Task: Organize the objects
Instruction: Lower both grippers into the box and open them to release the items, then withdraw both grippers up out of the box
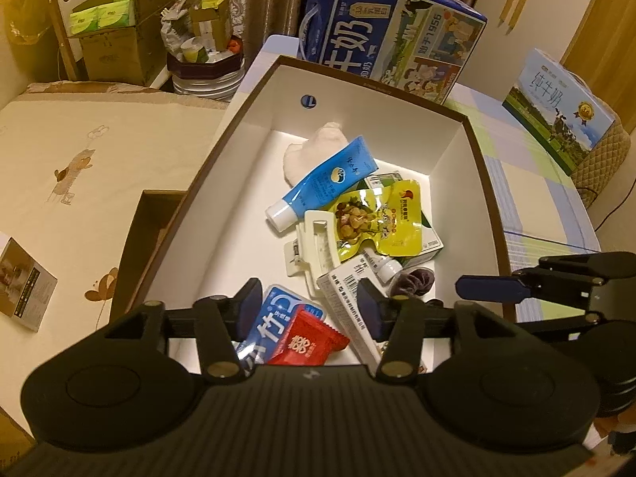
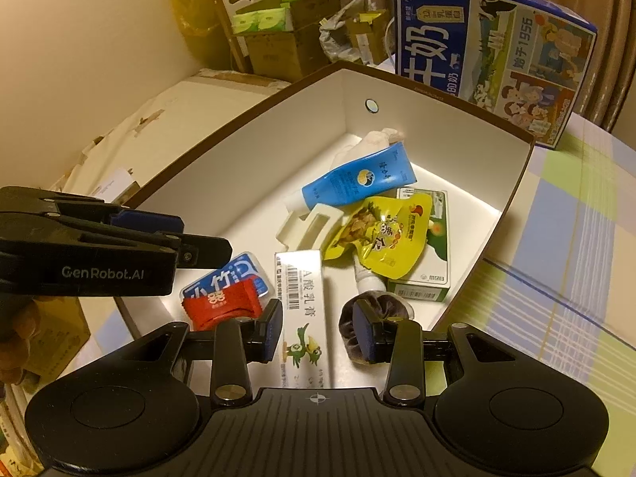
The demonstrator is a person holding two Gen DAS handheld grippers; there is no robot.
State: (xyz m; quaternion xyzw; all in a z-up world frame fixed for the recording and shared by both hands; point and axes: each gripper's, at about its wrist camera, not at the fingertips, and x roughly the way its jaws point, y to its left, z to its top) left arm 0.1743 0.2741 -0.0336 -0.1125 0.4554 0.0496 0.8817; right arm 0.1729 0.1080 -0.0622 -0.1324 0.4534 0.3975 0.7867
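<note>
- Inside the white-walled cardboard box (image 1: 254, 119) with a brown rim, the gathered items lie in a loose heap: a blue tube (image 1: 324, 183) propped on a white cloth (image 1: 308, 151), a yellow snack pouch (image 1: 377, 218) over a green-and-white carton (image 2: 421, 278), and a white hair claw (image 1: 314, 246).
- Nearer the cameras lie a long white ointment box (image 2: 304, 310), a red candy packet (image 2: 222, 304) on a blue pack (image 2: 246, 268), and a dark scrunchie (image 2: 349, 330).
- Left gripper (image 1: 308, 308) hovers over the box's near end, jaws apart and empty.
- Right gripper (image 2: 318, 328) hovers likewise, jaws spread, holding nothing.
- Beyond the box stands a blue milk carton case (image 1: 391, 35) on a checked tablecloth (image 2: 576, 238).
</note>
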